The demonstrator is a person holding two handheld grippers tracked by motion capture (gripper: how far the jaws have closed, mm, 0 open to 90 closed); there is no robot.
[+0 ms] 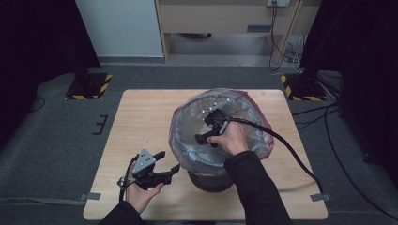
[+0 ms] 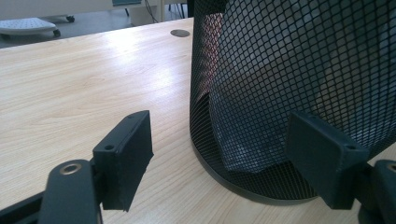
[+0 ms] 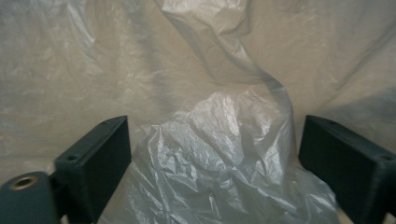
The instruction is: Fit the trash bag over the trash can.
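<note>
My left gripper (image 1: 169,161) hangs released just beside the mesh bin (image 2: 299,93) on the table (image 1: 141,117). Farther in, my right gripper (image 3: 215,154) sits inside the bin, jaws spread wide, with crumpled plastic liner (image 3: 224,140) between them, not pinched.

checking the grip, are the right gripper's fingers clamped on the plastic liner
No, the fingers stand wide apart with the crumpled liner loose between them.

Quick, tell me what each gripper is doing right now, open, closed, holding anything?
Left gripper: open, holding nothing, beside the mesh bin.
Right gripper: open, inside the plastic bag liner, gripping nothing.
</note>
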